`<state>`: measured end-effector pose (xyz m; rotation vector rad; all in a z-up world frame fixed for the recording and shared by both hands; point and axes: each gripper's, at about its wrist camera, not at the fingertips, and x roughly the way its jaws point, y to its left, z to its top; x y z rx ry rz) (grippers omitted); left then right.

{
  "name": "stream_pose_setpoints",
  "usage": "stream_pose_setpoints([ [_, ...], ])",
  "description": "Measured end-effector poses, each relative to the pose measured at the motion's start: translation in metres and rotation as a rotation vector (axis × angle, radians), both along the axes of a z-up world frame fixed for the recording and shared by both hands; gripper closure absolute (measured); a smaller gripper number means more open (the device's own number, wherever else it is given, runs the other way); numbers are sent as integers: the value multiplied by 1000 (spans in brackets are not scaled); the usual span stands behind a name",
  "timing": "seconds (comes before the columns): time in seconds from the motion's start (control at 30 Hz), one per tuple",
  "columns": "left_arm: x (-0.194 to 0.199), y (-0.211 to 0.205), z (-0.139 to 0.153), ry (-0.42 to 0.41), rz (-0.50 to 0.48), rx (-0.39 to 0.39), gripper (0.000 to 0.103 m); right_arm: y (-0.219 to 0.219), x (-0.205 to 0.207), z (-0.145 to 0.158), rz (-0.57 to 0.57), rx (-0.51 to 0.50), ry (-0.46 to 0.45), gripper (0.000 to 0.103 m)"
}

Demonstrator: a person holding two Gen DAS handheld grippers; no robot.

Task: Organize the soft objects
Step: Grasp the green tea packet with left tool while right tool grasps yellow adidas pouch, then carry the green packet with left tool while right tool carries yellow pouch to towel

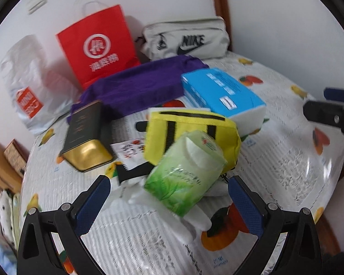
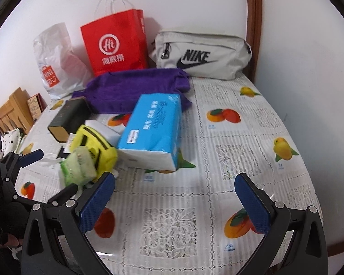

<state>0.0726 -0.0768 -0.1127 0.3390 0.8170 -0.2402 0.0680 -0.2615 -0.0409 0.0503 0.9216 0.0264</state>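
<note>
A green tissue pack (image 1: 185, 174) (image 2: 79, 167) leans on a yellow pouch (image 1: 190, 130) (image 2: 94, 146) in the middle of the table. My left gripper (image 1: 169, 197) is open just in front of the green pack, its blue pads wide on either side, nothing held. A blue tissue pack (image 1: 224, 94) (image 2: 153, 128) lies behind the pouch, and a purple cloth (image 1: 137, 87) (image 2: 135, 87) further back. My right gripper (image 2: 174, 197) is open over bare tablecloth, to the right of the pile; its fingers (image 1: 328, 112) show at the left view's right edge.
A black and gold tin (image 1: 87, 133) (image 2: 68, 119) lies left of the pouch. A red paper bag (image 1: 98, 45) (image 2: 113, 43), a grey Nike bag (image 1: 185, 39) (image 2: 201, 55) and a white plastic bag (image 1: 27, 82) (image 2: 57, 61) stand against the wall. The fruit-print tablecloth (image 2: 240, 137) covers the table.
</note>
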Motion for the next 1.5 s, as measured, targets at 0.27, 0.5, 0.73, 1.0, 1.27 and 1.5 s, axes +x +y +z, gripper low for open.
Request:
stream_pose_setpoints([
  [0.27,18,-7,-18,42,-71,-2,31,-7,18,-21,-13,3,48,0],
  [0.5,18,9,-13,75,-108,-112,36,-2,25,-31,2,7,64,0],
  [0.73,16,44,14,27,-21,-188,36,20,29,-29,74,44,47,0],
  [1.0,18,75,15,30,73,-205,36,63,44,-42,215,134,78,8],
  [1.27,16,95,3,61,126,-221,36,77,63,-68,229,221,143,35],
  [1.5,18,103,1,68,146,-232,36,86,53,-57,293,225,74,72],
])
